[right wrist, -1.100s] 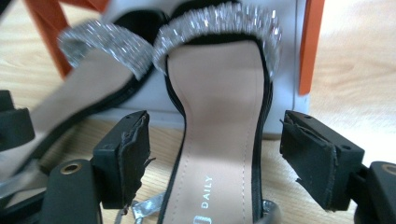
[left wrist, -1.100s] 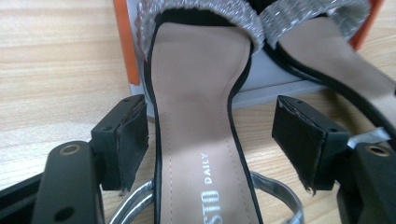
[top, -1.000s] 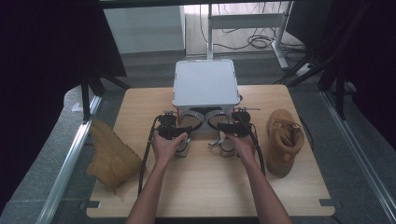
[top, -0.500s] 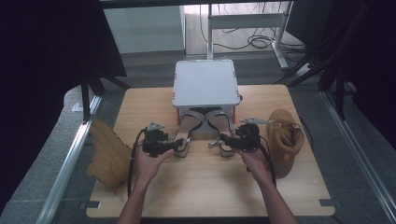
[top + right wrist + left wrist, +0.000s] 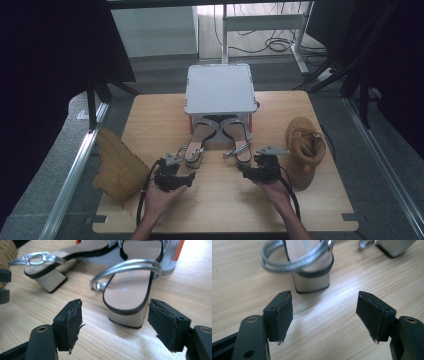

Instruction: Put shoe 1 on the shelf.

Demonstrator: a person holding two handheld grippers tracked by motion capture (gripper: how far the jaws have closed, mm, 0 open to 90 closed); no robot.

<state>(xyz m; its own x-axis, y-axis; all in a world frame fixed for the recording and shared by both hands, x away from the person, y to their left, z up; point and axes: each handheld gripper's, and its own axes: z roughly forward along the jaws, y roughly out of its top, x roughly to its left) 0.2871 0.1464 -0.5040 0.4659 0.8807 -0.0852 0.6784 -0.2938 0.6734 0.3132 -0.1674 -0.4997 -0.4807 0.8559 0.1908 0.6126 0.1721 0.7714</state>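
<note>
Sandals (image 5: 220, 137): pair set heels-out at the box (image 5: 219, 90) on the table (image 5: 150, 115). Left gripper (image 5: 189, 176) and right gripper (image 5: 243, 170) were held wide open, empty (grasp judged not yet made).

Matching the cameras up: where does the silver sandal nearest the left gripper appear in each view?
High view: the sandal lies left of centre, toe toward the white box.
Left gripper view: its block heel is at top centre, beyond the open jaws.
Right gripper view: upper left, heel nearest.
Shared landmark: the second sandal, beside it throughout.
</note>
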